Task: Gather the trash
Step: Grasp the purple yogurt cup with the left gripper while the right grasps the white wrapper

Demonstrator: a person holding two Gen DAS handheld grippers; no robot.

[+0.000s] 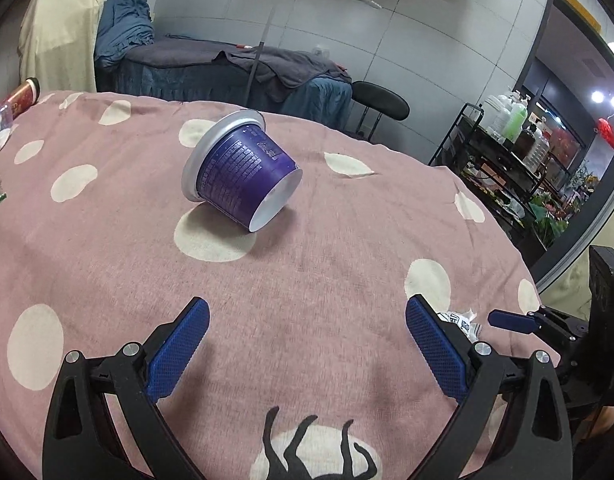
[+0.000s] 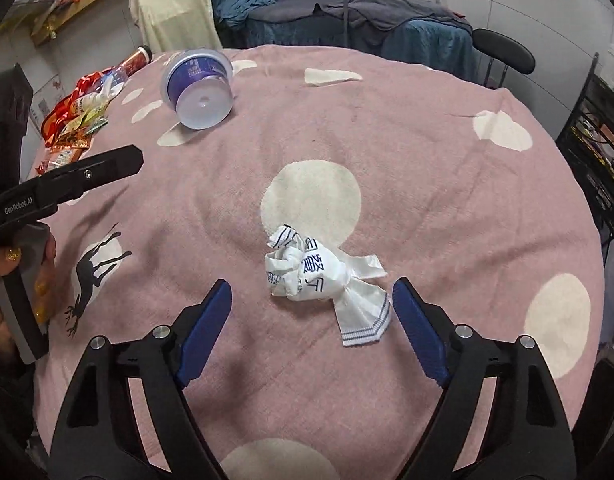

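we see a purple cup [image 1: 243, 168] with a silver rim lying on its side, white base toward us, on the pink spotted cloth. a crumpled white wrapper [image 2: 327, 276] with dark print lies nearer. a heap of red and orange wrappers [image 2: 75, 116] sits at the left edge.

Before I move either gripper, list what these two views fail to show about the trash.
- Purple cup: its mouth faces away in both views, so any contents are hidden.
- Crumpled white wrapper: the left wrist view shows only a scrap of it behind the left gripper's right finger; its print is too creased to read.
- Pile of snack packets: small in the right wrist view, cut off by the left wrist view's edge; count unclear.
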